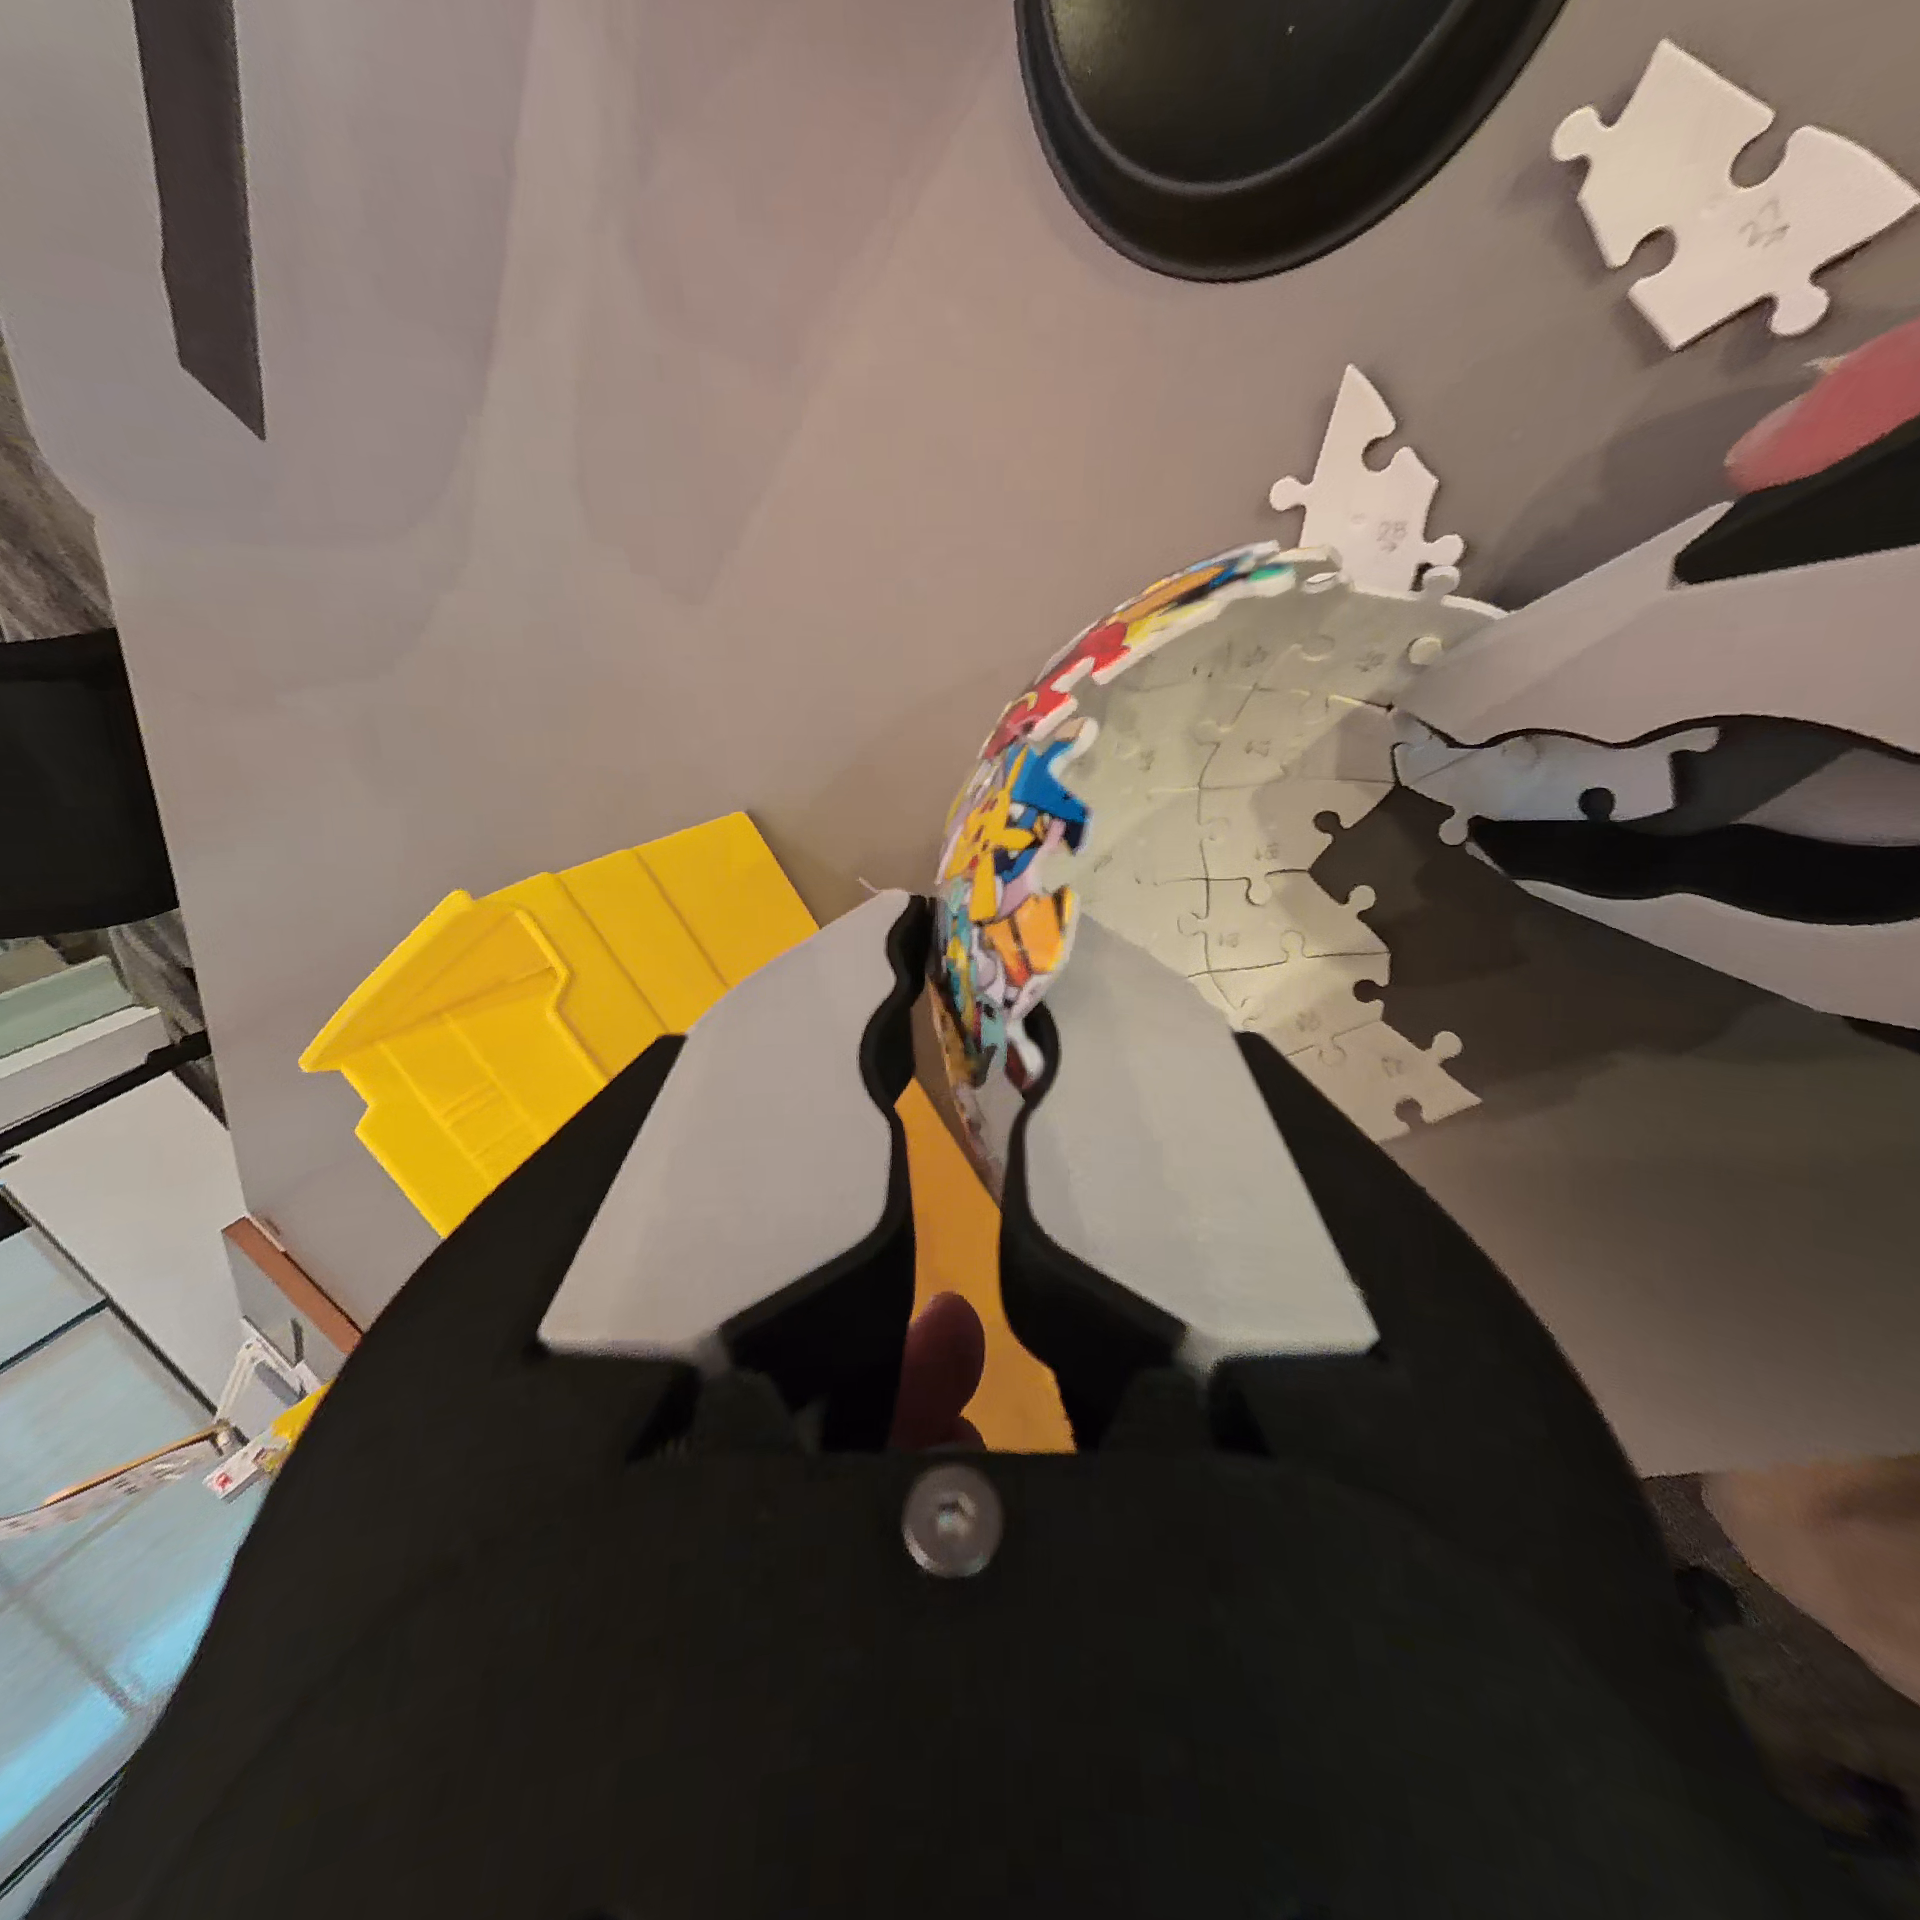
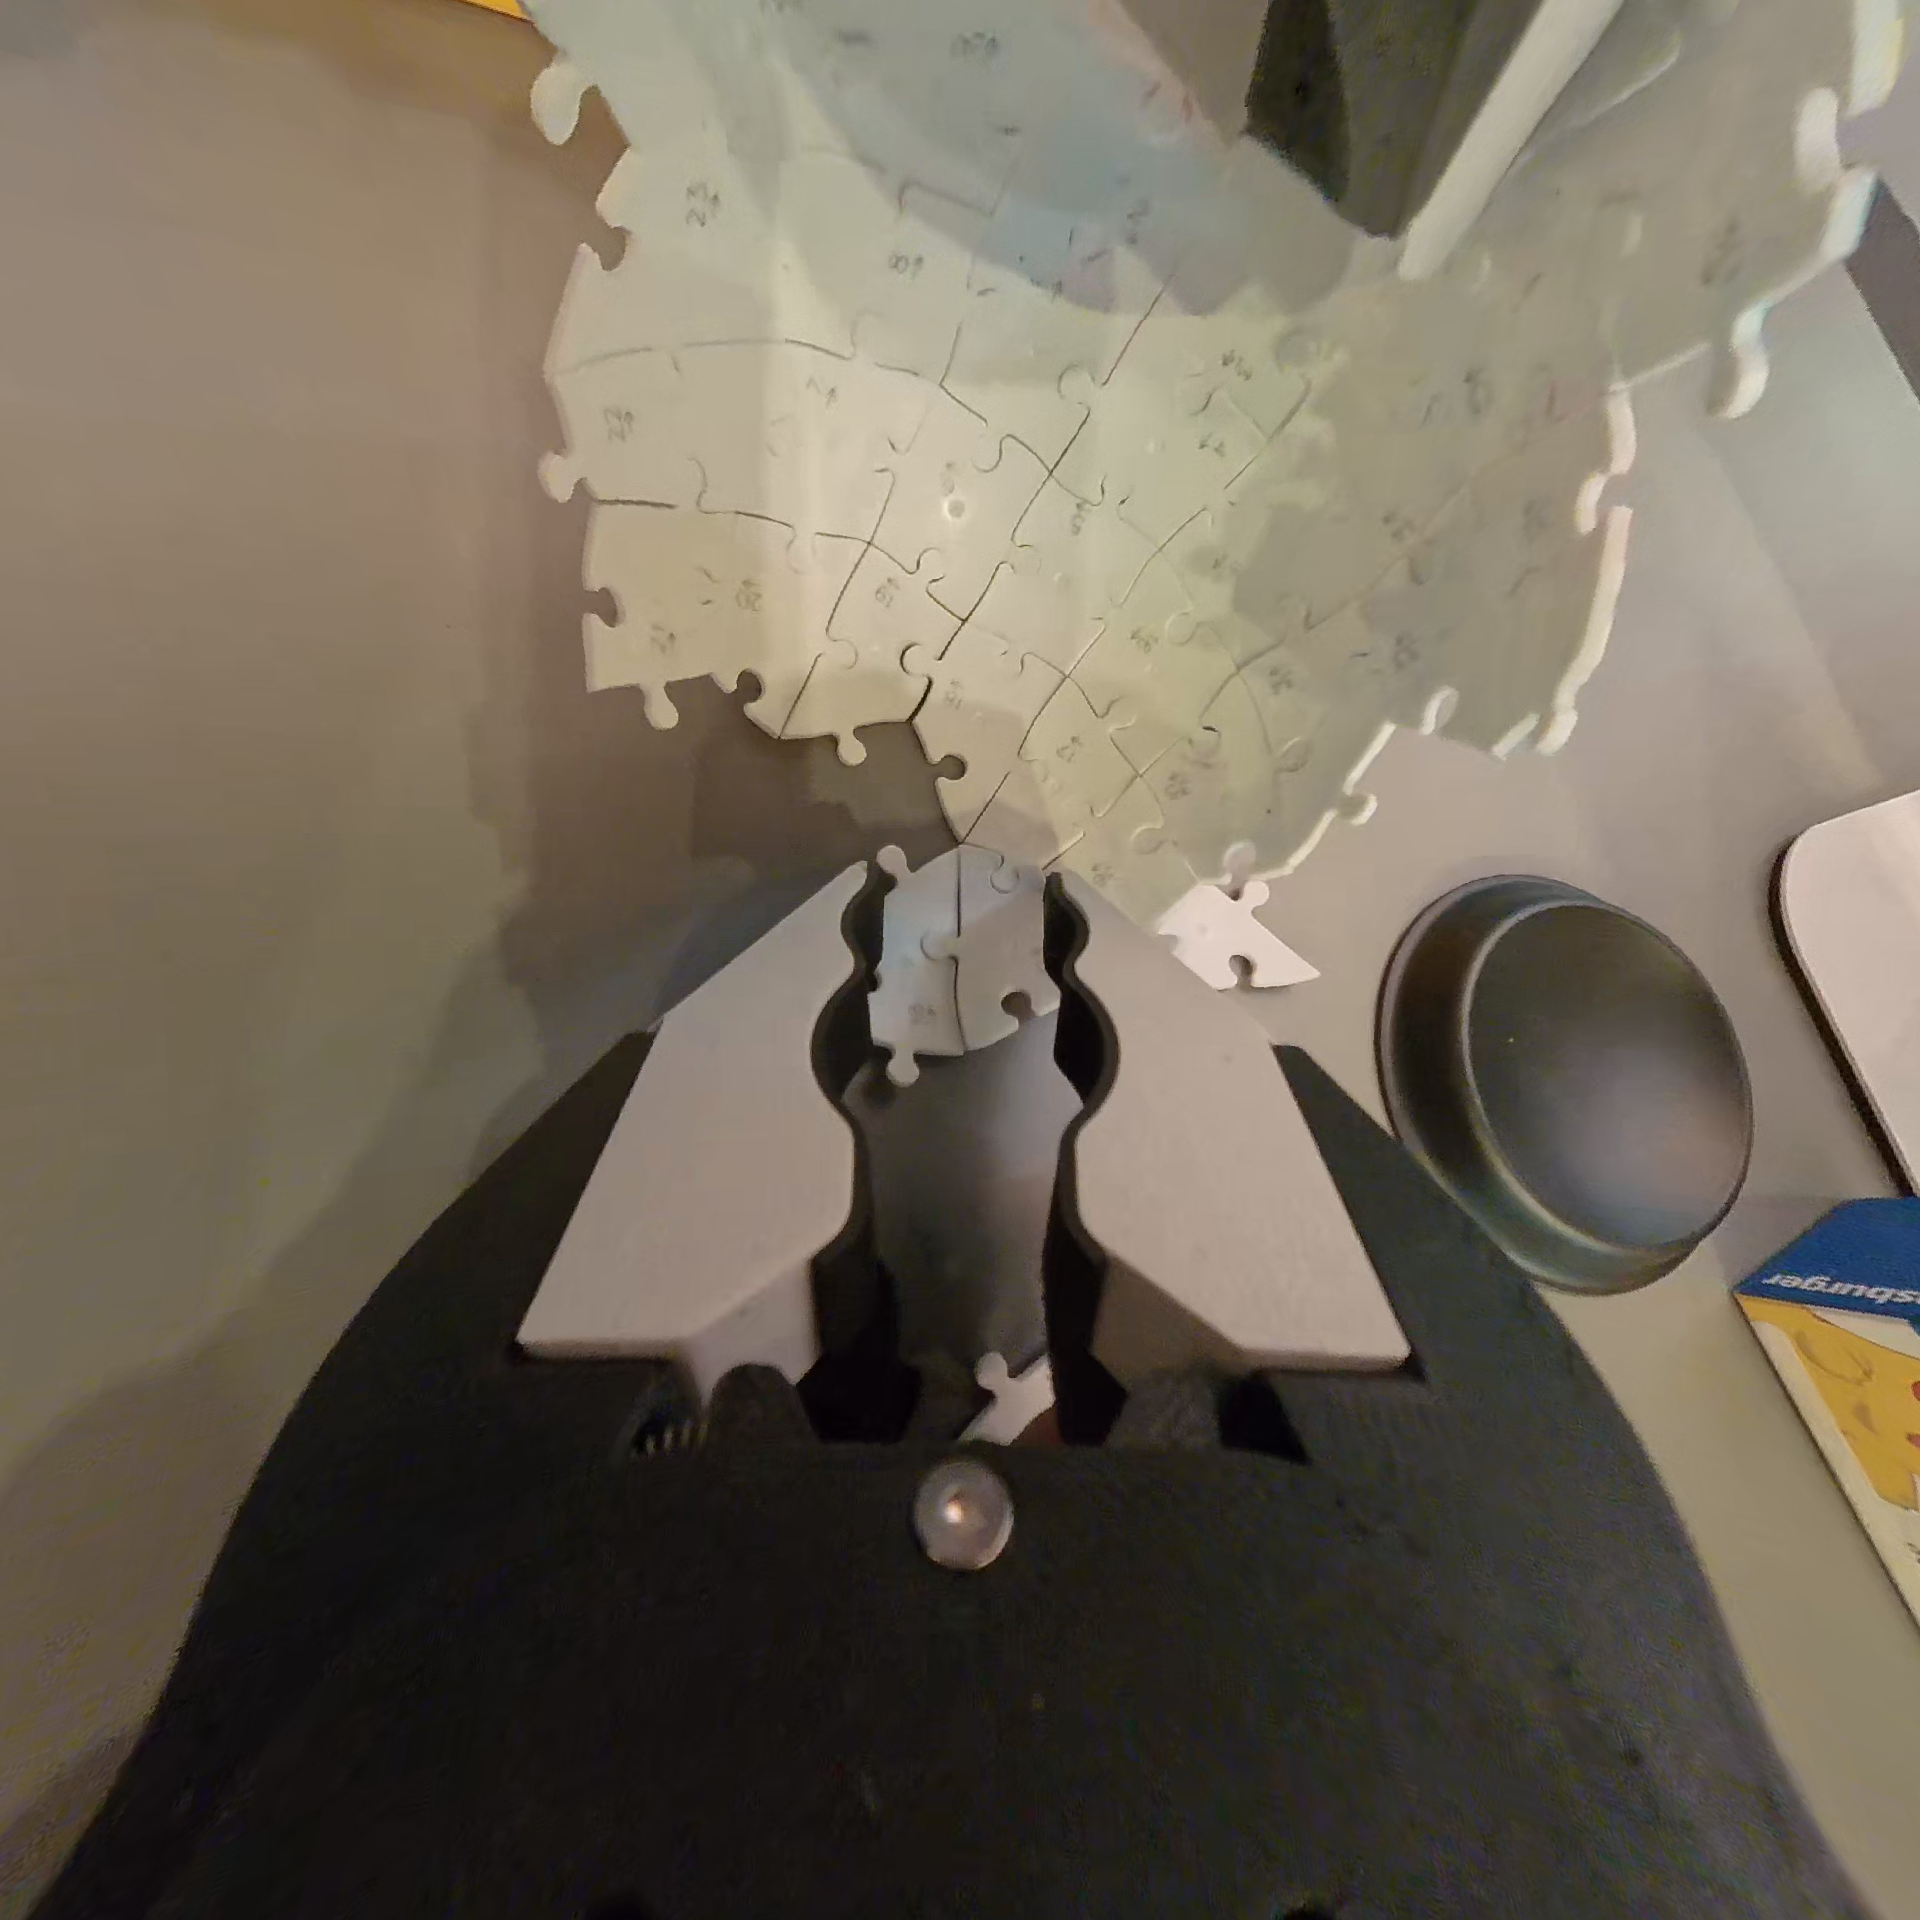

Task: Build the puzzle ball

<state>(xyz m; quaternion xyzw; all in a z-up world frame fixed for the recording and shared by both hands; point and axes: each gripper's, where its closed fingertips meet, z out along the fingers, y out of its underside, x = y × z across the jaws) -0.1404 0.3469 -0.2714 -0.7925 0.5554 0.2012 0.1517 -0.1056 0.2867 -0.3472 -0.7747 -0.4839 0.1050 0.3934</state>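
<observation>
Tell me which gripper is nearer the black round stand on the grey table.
Right. The right gripper, shut on a small joined puzzle section, has the black round stand just beside its fingers. The left gripper grips the half-built ball's rim, farther away.

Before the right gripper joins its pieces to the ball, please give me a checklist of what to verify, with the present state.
1. Left gripper clamps the half-built puzzle ball at its rim: ok.
2. Right gripper holds the small joined pieces: ok.
3. Pieces touch the ball's open edge: not ok, a gap shows.
4. Tabs match the notches: cannot tell.
5. Loose pieces lie clear of the path: ok.
</observation>
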